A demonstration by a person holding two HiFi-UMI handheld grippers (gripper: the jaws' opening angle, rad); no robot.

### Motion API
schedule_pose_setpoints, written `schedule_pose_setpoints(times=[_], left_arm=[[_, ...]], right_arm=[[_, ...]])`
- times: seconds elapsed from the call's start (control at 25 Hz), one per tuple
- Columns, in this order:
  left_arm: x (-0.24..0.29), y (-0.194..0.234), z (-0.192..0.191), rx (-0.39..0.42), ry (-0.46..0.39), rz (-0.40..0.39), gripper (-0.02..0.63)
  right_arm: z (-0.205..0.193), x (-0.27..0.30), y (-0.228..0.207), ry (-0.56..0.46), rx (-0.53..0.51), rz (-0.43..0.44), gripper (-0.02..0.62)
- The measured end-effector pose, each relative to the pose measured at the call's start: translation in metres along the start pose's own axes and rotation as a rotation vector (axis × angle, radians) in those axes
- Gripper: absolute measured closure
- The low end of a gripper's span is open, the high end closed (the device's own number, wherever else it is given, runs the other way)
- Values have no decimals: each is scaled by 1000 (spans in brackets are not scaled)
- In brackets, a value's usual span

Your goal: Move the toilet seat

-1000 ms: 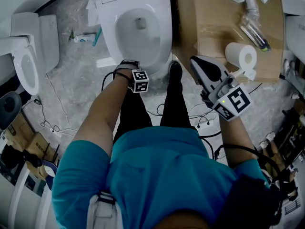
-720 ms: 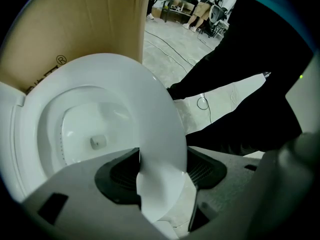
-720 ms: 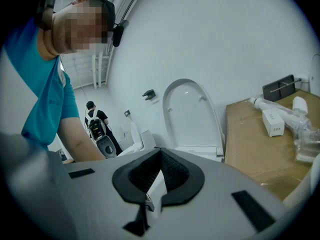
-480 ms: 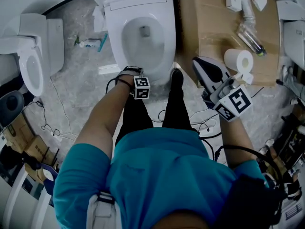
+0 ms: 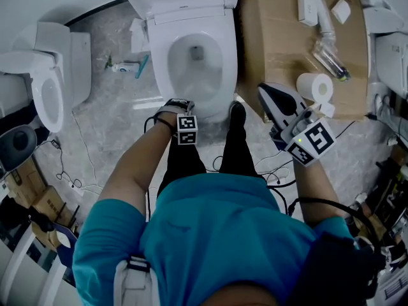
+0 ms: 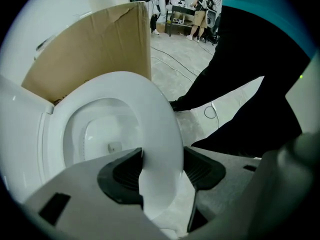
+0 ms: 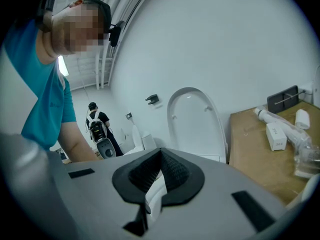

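Grey mottled floor (image 5: 108, 120) runs under a white toilet at the top of the head view, with a second toilet (image 5: 48, 88) off to the left and a sheet of brown cardboard (image 5: 280, 37) just beside it on the right, carrying a toilet paper roll (image 5: 315, 86) and some white fittings. The toilet seat (image 6: 157, 119) is a smooth, glossy white oval ring, broad and flat across its rim, and it sits over the bowl (image 6: 107, 134), whose pale inside and drain show through the opening. Behind it the lid (image 7: 195, 124) stands upright against the white wall, a tall rounded panel. The left gripper (image 6: 162, 159) points steeply down at the front of the toilet, right before the person's black-trousered legs. Its fingers (image 6: 122, 171) have just been closing, and the front of the seat's rim fills the gap between them, both dark ribbed pads meeting its edges, so they are clamped on the seat. The right gripper (image 7: 160, 154) is held off to the right, above the near edge of the cardboard and well apart from the seat. Its fingers are together at the tips with nothing between them. Thin cables (image 5: 70, 164) trail across the floor.
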State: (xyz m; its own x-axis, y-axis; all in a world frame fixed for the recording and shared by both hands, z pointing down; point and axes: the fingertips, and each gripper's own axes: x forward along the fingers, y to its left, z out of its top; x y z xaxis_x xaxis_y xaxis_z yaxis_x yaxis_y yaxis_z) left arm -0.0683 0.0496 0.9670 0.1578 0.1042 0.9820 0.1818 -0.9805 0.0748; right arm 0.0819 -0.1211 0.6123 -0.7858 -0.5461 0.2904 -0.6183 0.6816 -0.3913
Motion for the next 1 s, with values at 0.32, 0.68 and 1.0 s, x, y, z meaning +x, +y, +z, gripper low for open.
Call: schedule_pose_setpoints(times=[0.32, 0.68, 1.0], left_arm=[[-34, 4, 4, -15, -43, 70, 353], [-77, 13, 7, -63, -80, 144, 362], [-117, 24, 11, -96, -104, 195, 362]], right_arm=[[24, -2, 7, -24, -20, 0, 597], [61, -6, 16, -49, -56, -8, 597], [95, -11, 23, -72, -90, -10, 597]])
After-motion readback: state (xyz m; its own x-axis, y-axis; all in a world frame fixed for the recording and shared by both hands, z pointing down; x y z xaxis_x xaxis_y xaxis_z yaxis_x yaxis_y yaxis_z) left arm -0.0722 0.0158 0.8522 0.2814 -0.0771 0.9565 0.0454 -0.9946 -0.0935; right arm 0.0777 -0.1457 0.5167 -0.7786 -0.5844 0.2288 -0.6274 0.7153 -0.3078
